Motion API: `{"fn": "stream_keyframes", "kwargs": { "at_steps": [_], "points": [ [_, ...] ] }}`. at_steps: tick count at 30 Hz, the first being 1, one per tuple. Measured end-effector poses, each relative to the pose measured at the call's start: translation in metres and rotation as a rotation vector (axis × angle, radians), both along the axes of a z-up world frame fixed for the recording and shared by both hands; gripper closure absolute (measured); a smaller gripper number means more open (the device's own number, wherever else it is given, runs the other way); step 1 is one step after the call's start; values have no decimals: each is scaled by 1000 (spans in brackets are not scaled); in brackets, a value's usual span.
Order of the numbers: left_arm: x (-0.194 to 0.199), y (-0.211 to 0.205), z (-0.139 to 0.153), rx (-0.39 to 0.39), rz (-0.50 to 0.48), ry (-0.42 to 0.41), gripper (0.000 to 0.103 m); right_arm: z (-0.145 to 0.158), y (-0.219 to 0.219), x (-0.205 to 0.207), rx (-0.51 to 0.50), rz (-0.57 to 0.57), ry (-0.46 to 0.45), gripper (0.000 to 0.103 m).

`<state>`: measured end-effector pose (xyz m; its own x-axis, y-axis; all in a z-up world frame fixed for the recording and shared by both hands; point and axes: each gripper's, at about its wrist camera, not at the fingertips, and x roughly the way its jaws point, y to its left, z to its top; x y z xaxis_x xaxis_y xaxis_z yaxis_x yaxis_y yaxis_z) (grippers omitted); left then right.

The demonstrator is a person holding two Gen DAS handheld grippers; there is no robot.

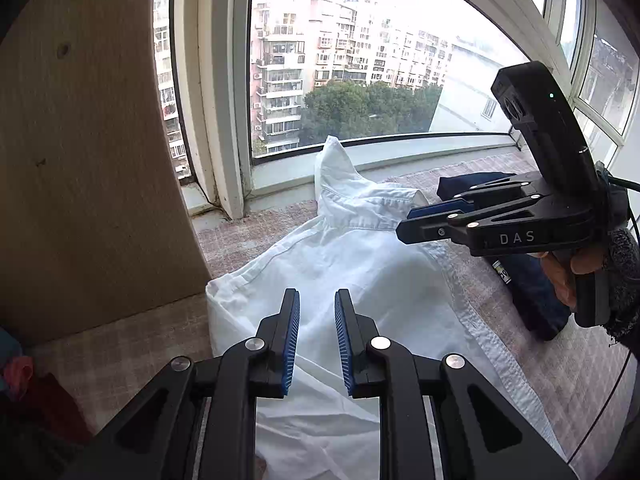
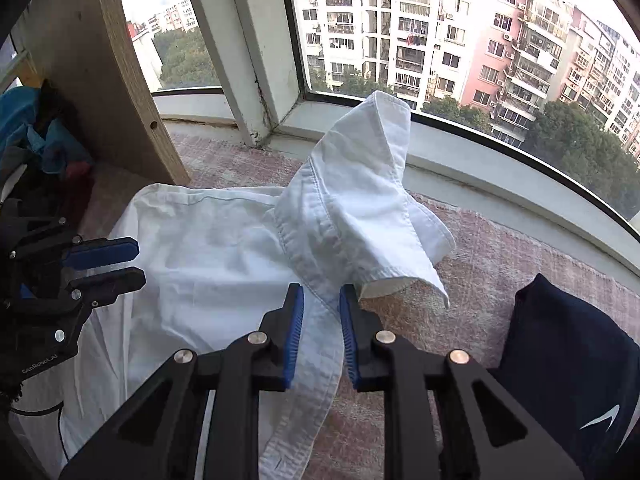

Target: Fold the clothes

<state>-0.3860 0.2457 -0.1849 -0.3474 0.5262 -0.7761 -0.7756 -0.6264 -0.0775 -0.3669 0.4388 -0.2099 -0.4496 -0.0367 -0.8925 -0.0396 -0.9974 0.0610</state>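
left gripper [image 1: 317, 300] above white shirt [image 1: 340, 264], apart

Shirt [image 2: 224, 256] on mat [image 2: 480, 248] below window [image 2: 440, 40], folded garment [image 2: 572, 360] right of it

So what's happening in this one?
A person with a claw in each hand is folding a white shirt spread on a cloth-covered ledge by the window. Both the left claw and right claw hover open above it, gripping nothing. The collar stands up crumpled. A folded navy garment lies to the right.
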Motion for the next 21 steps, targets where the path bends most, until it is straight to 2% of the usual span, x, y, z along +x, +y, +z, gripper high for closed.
{"fn": "stream_keyframes", "kwargs": {
  "at_steps": [2,3,4,6,7,10,11,13,16,18,21],
  "points": [
    [2,17,-26,-121,-6,34,85,8,4,7,-23,-15,45,88],
    [-1,16,-35,-154,0,24,85,17,3,14,-27,-25,88,88],
    [-4,15,-42,-174,8,13,85,25,-3,20,-77,-1,123,88],
    [-7,4,-37,-112,38,-10,85,33,-21,31,-195,81,158,88],
    [-8,-1,-31,-90,53,-23,85,29,-35,33,-226,138,127,88],
    [-3,-20,-5,4,68,-52,86,-2,-68,40,-143,227,10,88],
    [4,-26,4,21,59,-53,86,-5,-67,44,-127,217,12,92],
    [23,-38,17,44,26,-72,86,-3,-57,51,-138,161,14,92],
    [54,-53,29,80,-20,-113,87,25,-26,86,-283,48,82,92],
    [79,-58,29,103,-51,-154,87,35,-20,125,-314,-10,89,91],
    [119,-47,16,40,-149,-153,85,24,-26,172,-375,-64,23,89]
  ]
}}
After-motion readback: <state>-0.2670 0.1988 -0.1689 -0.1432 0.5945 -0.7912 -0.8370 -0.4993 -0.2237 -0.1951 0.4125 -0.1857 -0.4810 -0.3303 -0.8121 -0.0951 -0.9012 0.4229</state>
